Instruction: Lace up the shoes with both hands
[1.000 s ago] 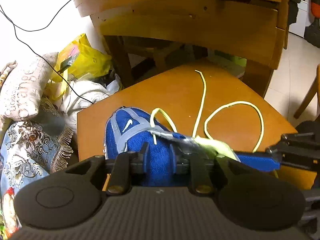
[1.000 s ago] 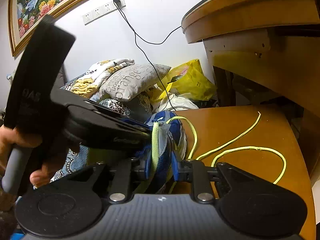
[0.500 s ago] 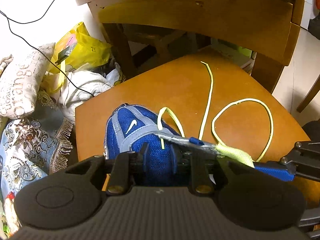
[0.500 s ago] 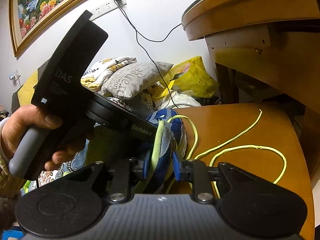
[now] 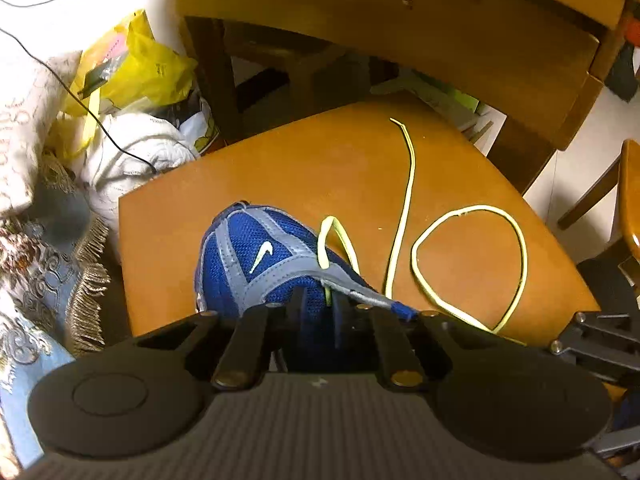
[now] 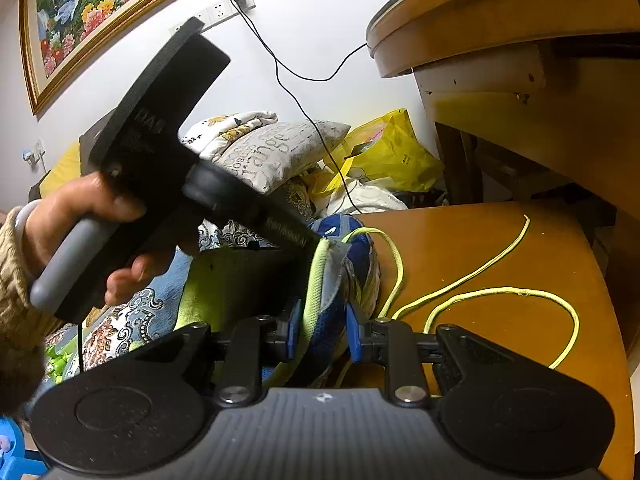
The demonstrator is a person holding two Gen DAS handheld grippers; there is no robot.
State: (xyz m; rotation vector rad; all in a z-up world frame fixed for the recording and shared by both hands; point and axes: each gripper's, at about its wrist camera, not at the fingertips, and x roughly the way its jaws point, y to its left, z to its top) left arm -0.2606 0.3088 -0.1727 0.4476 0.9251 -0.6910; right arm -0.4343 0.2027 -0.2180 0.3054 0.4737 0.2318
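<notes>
**Blue shoe pinned at the table's near edge, lace trailing loose**

Nearest, the right gripper (image 6: 320,334) had its blue pads pressed on either side of the blue mesh running shoe (image 5: 256,260), clamping the heel collar and the lime-green tongue between them. The left gripper (image 5: 320,310) came in over the shoe's upper; its jaws had just been closing and stood narrow around the short yellow-green strand at the eyelet row, though whether the pads were actually biting on it could not be told. The person's left hand (image 6: 80,236), in a knitted cuff, gripped that tool's grey handle.

The shoe sat close to the near edge of the low orange-brown wooden table (image 5: 280,176), toe pointing away toward the far left corner, its long axis running near to far.

To the shoe's right the yellow-green shoelace (image 5: 472,264) lay slack in a wide loop, one free end reaching straight toward the far edge. That right half of the tabletop was otherwise open.

Past the left edge lay patterned cushions (image 6: 280,148) and a yellow plastic bag (image 5: 140,68). Beyond the far edge stood a taller wooden table (image 5: 400,28).
</notes>
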